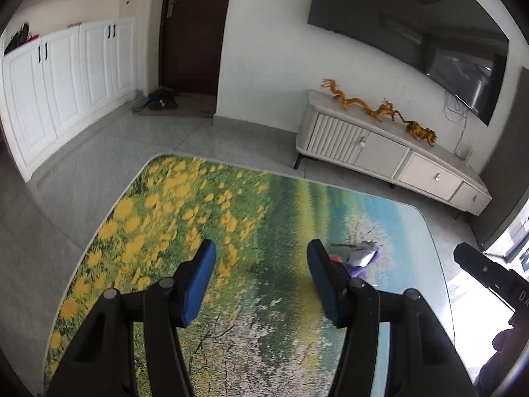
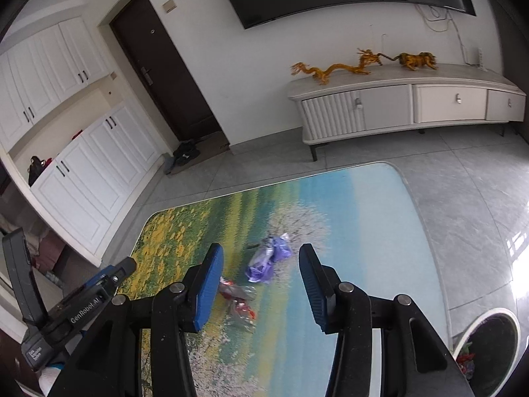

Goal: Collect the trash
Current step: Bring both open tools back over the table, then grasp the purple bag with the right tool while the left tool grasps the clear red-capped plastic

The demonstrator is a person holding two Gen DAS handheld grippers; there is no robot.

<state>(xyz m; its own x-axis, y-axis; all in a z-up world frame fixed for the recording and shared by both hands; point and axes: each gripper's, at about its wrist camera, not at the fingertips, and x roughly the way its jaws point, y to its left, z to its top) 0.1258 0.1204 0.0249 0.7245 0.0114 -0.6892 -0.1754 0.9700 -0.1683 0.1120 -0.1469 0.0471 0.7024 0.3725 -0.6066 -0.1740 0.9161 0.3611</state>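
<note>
Grey tiled floor point(image 2: 463, 205), glossy, bright glare at right edge. Rectangular rug printed with yellow flower meadow and blue sky point(image 1: 185, 218) lies mid-floor. White panelled cupboards point(image 2: 96, 165) line left wall. Dark brown door point(image 2: 165, 76) beside them. Long cream low cabinet point(image 2: 413, 106) stands against white wall, black wall-mounted screen point(image 1: 413, 23) above.

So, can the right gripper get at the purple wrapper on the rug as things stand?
Probably yes. The right gripper has its jaws apart and empty, and the purple wrapper lies uncovered on the rug just ahead, with nothing between them.
</note>
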